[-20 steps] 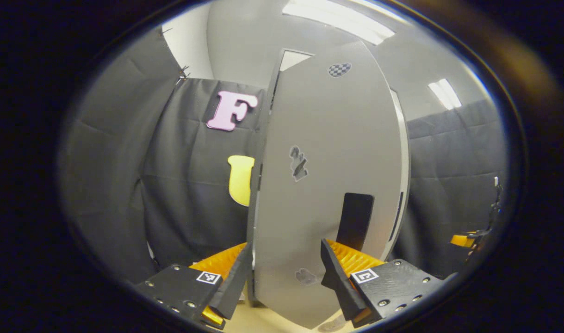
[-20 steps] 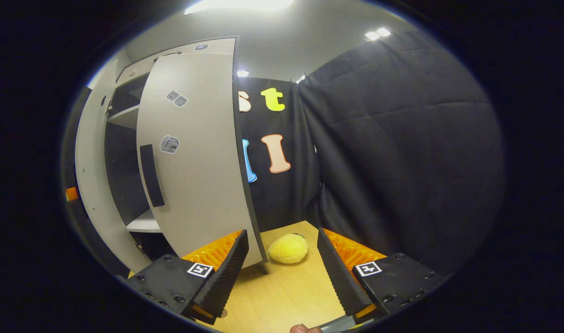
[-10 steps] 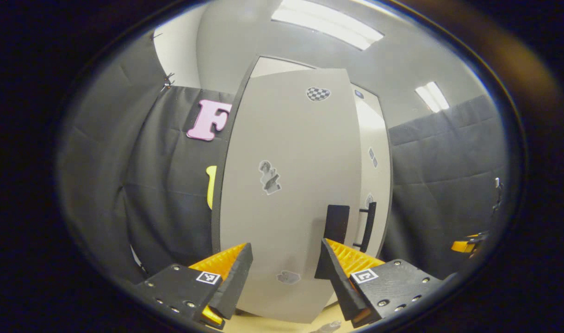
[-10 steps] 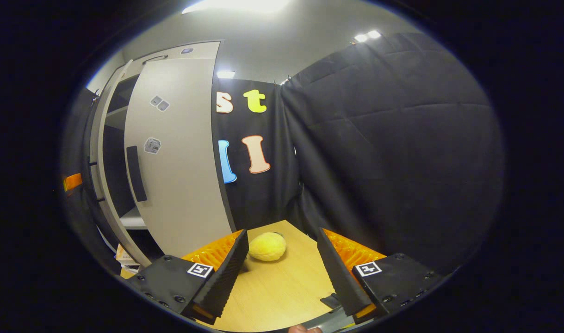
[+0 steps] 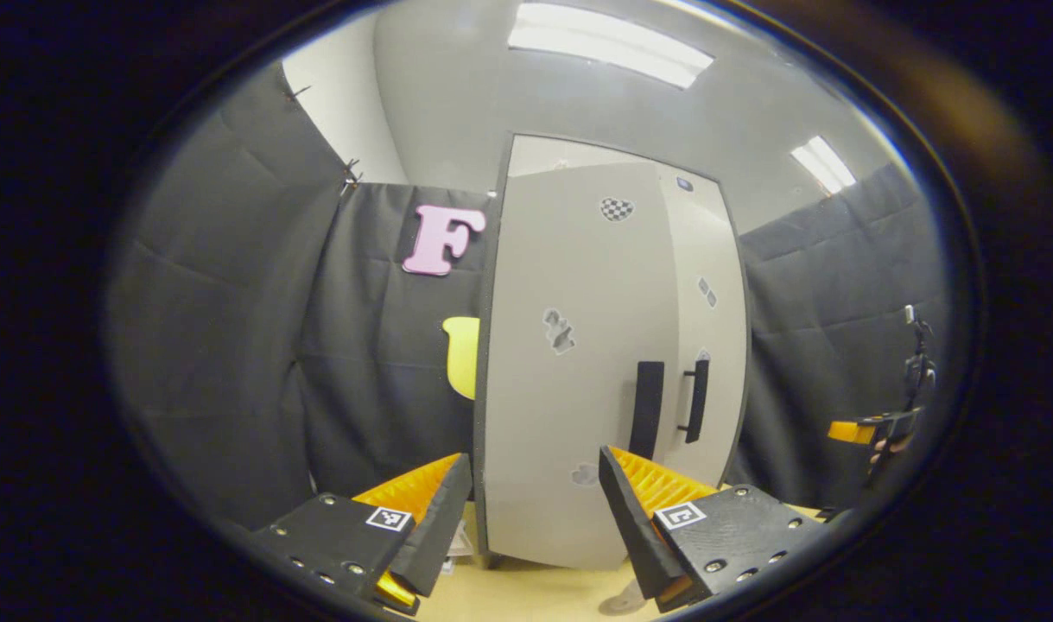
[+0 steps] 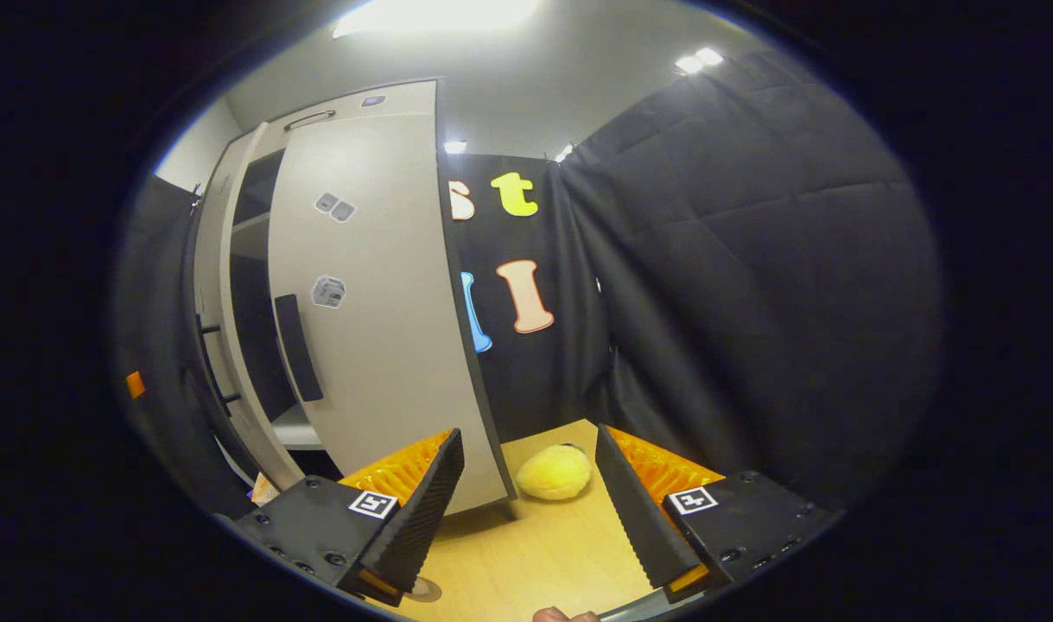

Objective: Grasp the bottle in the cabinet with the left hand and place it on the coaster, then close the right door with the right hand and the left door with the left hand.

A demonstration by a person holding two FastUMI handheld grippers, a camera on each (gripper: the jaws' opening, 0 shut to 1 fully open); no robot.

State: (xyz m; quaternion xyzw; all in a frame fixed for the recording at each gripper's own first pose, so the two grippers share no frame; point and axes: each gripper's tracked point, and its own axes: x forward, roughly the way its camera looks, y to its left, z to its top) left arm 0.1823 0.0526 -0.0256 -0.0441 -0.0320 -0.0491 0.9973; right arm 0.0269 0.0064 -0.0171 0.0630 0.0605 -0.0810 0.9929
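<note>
Apparently the closing of the left door (image 5: 569, 389) is the step in hand, judged from the task and from how the cabinet (image 5: 561, 151) stands. In the left gripper view the left door is seen almost flush beside the right door (image 5: 707, 345). In the right gripper view a dark gap with a shelf (image 6: 288, 428) is seen between the two, so the cabinet is not taken as fully shut; which door stands proud cannot be told. The left gripper (image 5: 535, 458) is held wide, with nothing between its fingers, and is pointed at the lower part of the left door. The right gripper (image 6: 528, 434) is likewise held wide and empty above the surface (image 6: 535, 553). A flat, steady push near the handle side is advised, away from the hinge, so that the door is not bounced back. Two doors are counted, and two dark handles: one (image 5: 647, 410) on the left door, one (image 5: 697, 402) on the right. One yellow soft toy (image 6: 552, 471) is counted on the surface, near the right door's lower corner.
</note>
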